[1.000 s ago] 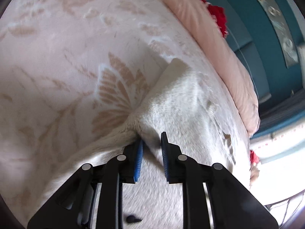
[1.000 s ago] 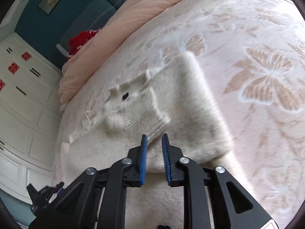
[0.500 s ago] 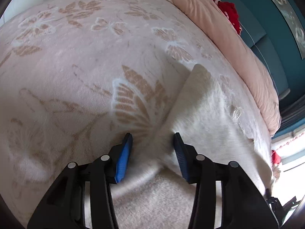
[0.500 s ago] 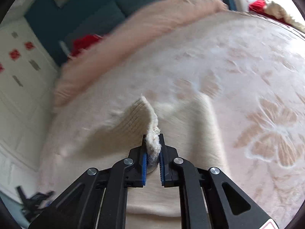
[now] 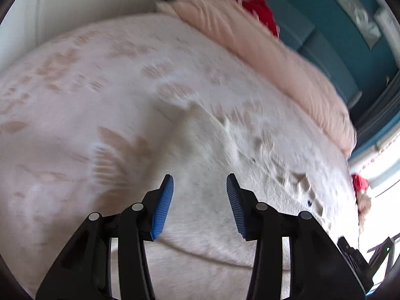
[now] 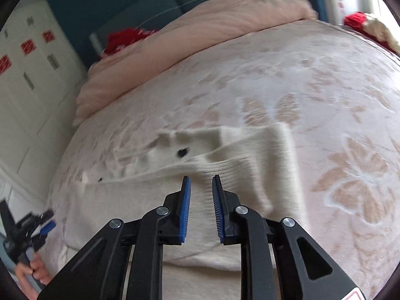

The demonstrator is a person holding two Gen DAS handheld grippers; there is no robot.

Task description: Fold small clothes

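Note:
A small cream knitted garment [image 6: 245,160] lies on the bed, with one part folded over across its body and a dark button showing. It also shows in the left wrist view [image 5: 200,140], blurred. My right gripper [image 6: 201,182] is open and empty just above the garment's folded part. My left gripper [image 5: 200,182] is wide open and empty above the garment's near part. The other hand-held gripper [image 6: 27,227] shows at the lower left of the right wrist view.
The bed has a pale pink bedspread with butterfly prints [image 6: 350,175]. A rolled pink duvet [image 6: 200,40] lies along the headboard side, with a red item [image 6: 125,37] behind it. White cupboards [image 6: 25,75] stand beside the bed. A teal wall [image 5: 325,20] is behind.
My right gripper, shut on a lifted edge of the garment half a second ago, has let it go and opened; the edge now lies folded over. My left gripper opened wider and pulled back.

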